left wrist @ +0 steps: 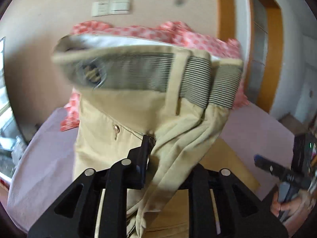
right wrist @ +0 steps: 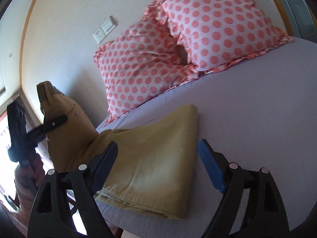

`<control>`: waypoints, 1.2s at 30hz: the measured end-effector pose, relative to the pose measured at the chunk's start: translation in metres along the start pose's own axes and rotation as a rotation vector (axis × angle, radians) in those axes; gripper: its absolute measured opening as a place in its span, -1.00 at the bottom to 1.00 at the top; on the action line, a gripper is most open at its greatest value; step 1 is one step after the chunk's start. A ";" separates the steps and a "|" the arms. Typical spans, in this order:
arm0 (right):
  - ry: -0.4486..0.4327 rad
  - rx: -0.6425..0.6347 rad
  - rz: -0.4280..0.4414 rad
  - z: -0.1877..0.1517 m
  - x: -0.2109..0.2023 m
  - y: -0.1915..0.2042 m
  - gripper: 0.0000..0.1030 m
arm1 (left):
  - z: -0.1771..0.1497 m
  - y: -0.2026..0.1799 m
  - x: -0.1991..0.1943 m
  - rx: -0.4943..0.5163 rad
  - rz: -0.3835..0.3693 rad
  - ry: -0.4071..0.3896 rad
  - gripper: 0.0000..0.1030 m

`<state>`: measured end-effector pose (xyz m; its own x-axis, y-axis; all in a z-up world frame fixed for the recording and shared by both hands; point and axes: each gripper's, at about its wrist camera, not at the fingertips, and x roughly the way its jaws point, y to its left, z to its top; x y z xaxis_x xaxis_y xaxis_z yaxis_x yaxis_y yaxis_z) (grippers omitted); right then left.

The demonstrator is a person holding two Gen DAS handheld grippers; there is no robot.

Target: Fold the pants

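Beige pants (left wrist: 126, 111) with a striped waistband fill the left wrist view. My left gripper (left wrist: 152, 144) is shut on the fabric below the waistband and holds that end lifted off the bed. In the right wrist view the folded leg part (right wrist: 154, 158) lies flat on the lilac sheet, and the lifted waist end (right wrist: 67, 123) stands up at the left with the left gripper (right wrist: 53, 124) clamped on it. My right gripper (right wrist: 158, 158) is open and empty, hovering over the folded leg part. It also shows in the left wrist view (left wrist: 277, 170) at the right edge.
The bed's lilac sheet (right wrist: 247, 119) stretches to the right. Two pink polka-dot pillows (right wrist: 178, 45) lean against the wall at the head of the bed. Wall switches (left wrist: 111, 8) and a wooden door frame (left wrist: 223, 10) are behind. The bed edge runs along the bottom left.
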<state>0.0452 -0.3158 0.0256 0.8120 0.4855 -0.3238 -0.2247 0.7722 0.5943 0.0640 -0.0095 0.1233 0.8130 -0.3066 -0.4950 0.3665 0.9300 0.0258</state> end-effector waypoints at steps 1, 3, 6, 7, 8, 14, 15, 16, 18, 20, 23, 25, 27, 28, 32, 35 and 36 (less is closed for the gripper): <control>-0.014 0.031 -0.004 0.003 -0.004 -0.008 0.67 | -0.010 -0.029 0.012 0.081 -0.038 0.022 -0.65; -0.034 0.107 -0.002 0.010 -0.013 -0.025 0.68 | -0.037 -0.076 0.036 0.217 -0.125 0.102 -0.67; -0.018 0.192 0.024 0.019 -0.013 -0.043 0.71 | -0.074 -0.117 0.066 0.328 -0.173 0.236 -0.58; 0.001 0.204 0.034 0.022 -0.009 -0.045 0.73 | -0.082 -0.124 0.065 0.375 -0.124 0.207 -0.56; 0.031 0.204 0.047 0.024 -0.003 -0.045 0.73 | -0.085 -0.127 0.061 0.397 -0.107 0.192 -0.49; 0.249 0.102 0.010 0.028 0.050 -0.030 0.56 | -0.061 -0.055 0.026 0.097 -0.374 0.259 0.14; 0.277 0.097 0.003 0.026 0.056 -0.032 0.48 | -0.057 -0.030 0.023 0.014 -0.380 0.251 0.20; 0.301 0.082 -0.007 0.026 0.065 -0.031 0.34 | -0.051 -0.012 0.022 -0.056 -0.351 0.242 0.20; 0.327 0.059 -0.009 0.028 0.079 -0.029 0.19 | -0.048 0.043 0.032 -0.206 -0.256 0.250 0.20; 0.356 0.068 0.011 0.032 0.091 -0.029 0.14 | -0.050 0.087 0.047 -0.320 -0.183 0.279 0.18; 0.383 0.099 0.035 0.039 0.104 -0.035 -0.07 | -0.051 0.125 0.075 -0.371 -0.141 0.348 0.17; 0.390 0.133 0.045 0.045 0.109 -0.044 -0.17 | -0.049 0.138 0.094 -0.394 -0.159 0.395 0.18; 0.400 0.174 0.040 0.049 0.114 -0.049 -0.23 | -0.044 0.142 0.111 -0.385 -0.166 0.416 0.30; 0.416 0.177 0.039 0.050 0.118 -0.049 -0.23 | -0.042 0.142 0.116 -0.377 -0.178 0.424 0.35; 0.458 0.178 0.066 0.053 0.126 -0.050 -0.23 | -0.032 0.150 0.133 -0.402 -0.184 0.437 0.50; 0.450 0.182 0.103 0.054 0.121 -0.055 -0.23 | -0.039 0.163 0.127 -0.433 -0.139 0.446 0.50; 0.446 0.164 0.100 0.054 0.121 -0.054 -0.23 | -0.043 0.166 0.125 -0.434 -0.134 0.452 0.48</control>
<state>0.1842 -0.3205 -0.0059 0.4726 0.7102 -0.5218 -0.1733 0.6554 0.7351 0.2068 0.1155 0.0286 0.4675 -0.3982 -0.7892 0.1580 0.9161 -0.3686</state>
